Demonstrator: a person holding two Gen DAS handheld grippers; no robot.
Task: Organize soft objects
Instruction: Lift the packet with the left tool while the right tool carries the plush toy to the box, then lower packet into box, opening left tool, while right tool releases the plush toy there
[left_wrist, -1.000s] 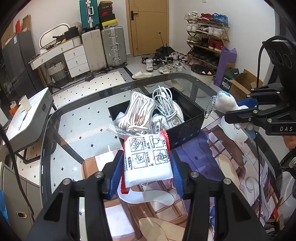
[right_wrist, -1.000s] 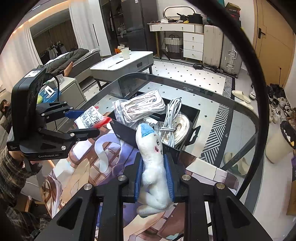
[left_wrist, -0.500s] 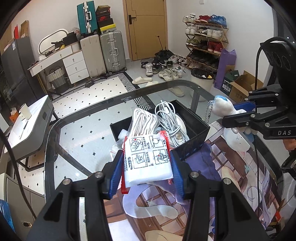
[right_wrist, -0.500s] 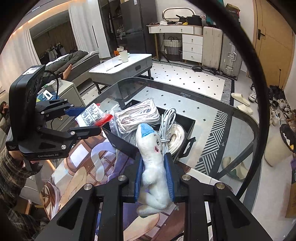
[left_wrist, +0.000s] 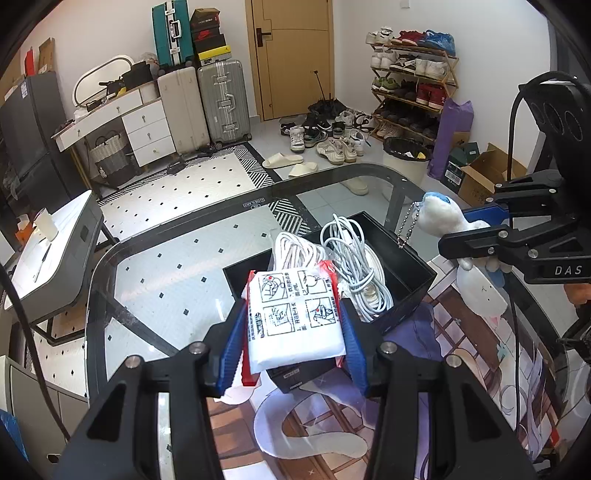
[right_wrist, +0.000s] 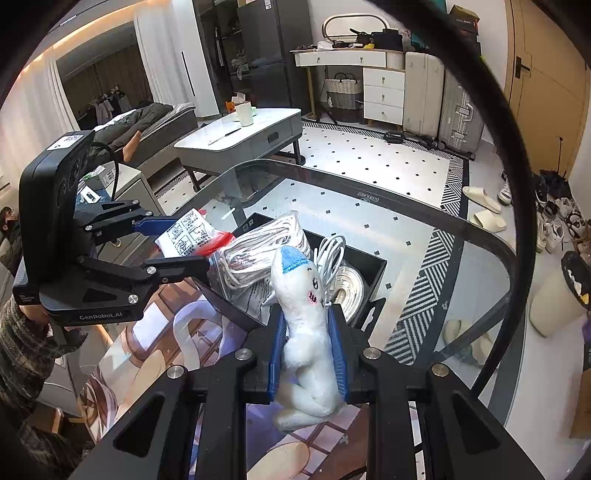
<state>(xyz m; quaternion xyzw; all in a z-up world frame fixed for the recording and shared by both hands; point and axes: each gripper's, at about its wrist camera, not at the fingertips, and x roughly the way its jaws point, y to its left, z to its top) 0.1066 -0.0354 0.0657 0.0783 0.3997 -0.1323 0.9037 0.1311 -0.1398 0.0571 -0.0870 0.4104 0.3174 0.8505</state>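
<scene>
I was in the middle of the carrying step, both claws loaded and held above the black bin (left_wrist: 413, 266) that stood on the glass table (left_wrist: 177, 258). My left gripper (left_wrist: 293, 325) was clamped on a white printed packet (left_wrist: 293, 314) with red edges, its blue pads (left_wrist: 231, 347) pressed against both sides; the packet hung over the near left corner of the bin. My right gripper (right_wrist: 308, 350) was closed on a white plush toy (right_wrist: 301, 325) with a blue cap, gripped around its middle, head pointing away from me toward the bin's near rim. From the left wrist view that same toy showed at the far right of the bin, a bead chain (left_wrist: 408, 221) dangling from it.

Counting what I had: one packet, one plush toy, one bin. Inside the bin I could make out one bagged bundle of thick white rope (right_wrist: 258, 251), one bunch of thin white cable (left_wrist: 351, 258), and one flat white coil (right_wrist: 347, 284) at the bottom; more may have lain beneath, hidden. Under the bin's near side lay one printed cartoon mat (left_wrist: 461, 354).

My judgement was that the drop came next. The bin already looked crowded, so each claw needed to come down over a free gap, the packet toward the near left, the toy toward the right side above the coil, and then part its fingers without snagging the chain or the cables.
</scene>
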